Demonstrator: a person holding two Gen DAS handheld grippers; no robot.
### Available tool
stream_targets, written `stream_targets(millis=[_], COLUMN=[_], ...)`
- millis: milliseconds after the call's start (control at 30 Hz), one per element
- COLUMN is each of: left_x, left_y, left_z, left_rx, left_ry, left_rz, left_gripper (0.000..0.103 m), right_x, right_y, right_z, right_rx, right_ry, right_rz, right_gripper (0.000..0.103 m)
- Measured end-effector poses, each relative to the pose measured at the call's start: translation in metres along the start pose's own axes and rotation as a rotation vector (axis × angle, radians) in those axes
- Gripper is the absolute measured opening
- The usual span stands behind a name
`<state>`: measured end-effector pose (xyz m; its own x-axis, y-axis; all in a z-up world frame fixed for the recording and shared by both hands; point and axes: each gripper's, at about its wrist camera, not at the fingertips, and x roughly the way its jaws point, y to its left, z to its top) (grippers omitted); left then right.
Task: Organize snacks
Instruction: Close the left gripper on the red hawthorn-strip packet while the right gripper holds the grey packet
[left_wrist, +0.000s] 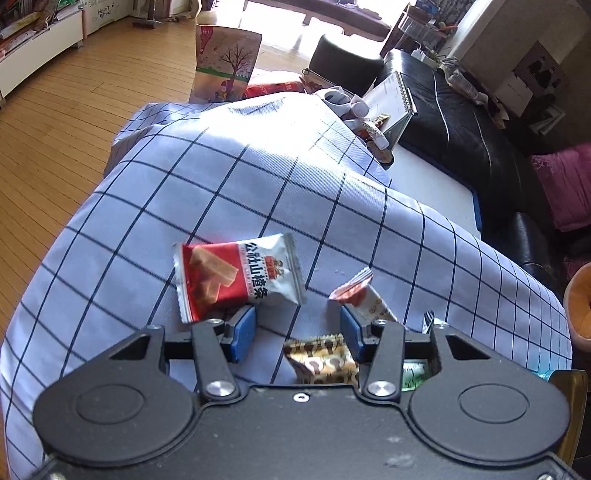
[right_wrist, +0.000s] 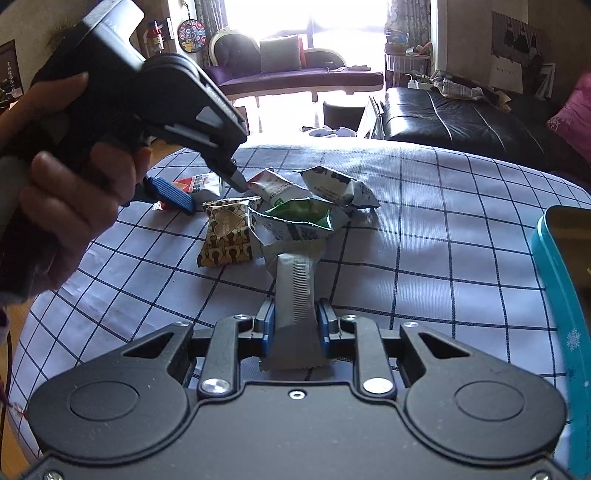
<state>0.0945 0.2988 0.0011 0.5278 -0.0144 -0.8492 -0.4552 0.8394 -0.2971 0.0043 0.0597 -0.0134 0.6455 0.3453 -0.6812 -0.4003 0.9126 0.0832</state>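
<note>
Holding a grey packet (right_wrist: 295, 291) by its crimped end, the right gripper (right_wrist: 295, 325) is clenched on it: both blue pads press the flat seal, and the rest of the packet hangs forward toward the pile. The left gripper (left_wrist: 297, 332) is released, with its jaws apart and nothing between them; it hovers low over the checked cloth (left_wrist: 221, 192), with a red and white packet (left_wrist: 240, 275) just past its left finger, a small red-edged packet (left_wrist: 364, 295) at its right finger, and a brown patterned packet (left_wrist: 325, 360) lying under the gap.

The snacks lie together in a small pile near the middle of the cloth. In the right wrist view a green packet (right_wrist: 306, 218) and two silver ones sit on top of each other, so they overlap.

To do this step well, I think the left gripper should choose one packet only and come down on its sealed edge, not on the puffed middle, because the foil can slip. The brown patterned packet is the closest one and lies nearly free of the others.

A blue tin (right_wrist: 561, 295) stands at the right edge of the right view, probably the place for the snacks; I cannot see inside it. The cloth between the pile and the tin is bare, so the right hand has an open way. On the left, the cloth falls off toward the wooden floor (left_wrist: 55, 129), so pushing packets that way risks dropping them.
</note>
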Motion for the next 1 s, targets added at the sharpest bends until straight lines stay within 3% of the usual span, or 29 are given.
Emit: stream_targets(millis=[233,367,533,667,767,867,1000], left_x=[-0.003,-0.015,-0.023,-0.012,0.005,0.016,0.013], left_y=[-0.006,-0.016,-0.024,-0.025,-0.022,-0.010,0.002], left_z=[0.007,0.006,0.012,0.022,0.025,0.031,0.034], left_rx=[0.028,0.163,0.324,0.478,0.586,0.600,0.612], left_ry=[0.013,-0.003,-0.085,-0.134,-0.115,-0.063,-0.028], left_rz=[0.034,0.081,0.158,0.146,0.159,0.127,0.019], left_gripper=[0.049,0.050,0.050,0.052,0.052,0.052,0.052], right_x=[-0.001,-0.001,-0.001,0.000,0.000,0.001,0.002], right_y=[-0.004,-0.007,-0.007,-0.007,-0.006,-0.005,-0.003], right_z=[0.000,0.000,0.000,0.000,0.000,0.000,-0.001], right_rx=[0.015,0.026,0.017,0.016,0.010,0.004,-0.005], right_ry=[0.002,0.005,0.005,0.006,0.007,0.008,0.007], right_rz=[0.019,0.026,0.023,0.023,0.020,0.017,0.010], right_gripper=[0.032,0.032,0.032,0.032,0.032,0.032,0.032])
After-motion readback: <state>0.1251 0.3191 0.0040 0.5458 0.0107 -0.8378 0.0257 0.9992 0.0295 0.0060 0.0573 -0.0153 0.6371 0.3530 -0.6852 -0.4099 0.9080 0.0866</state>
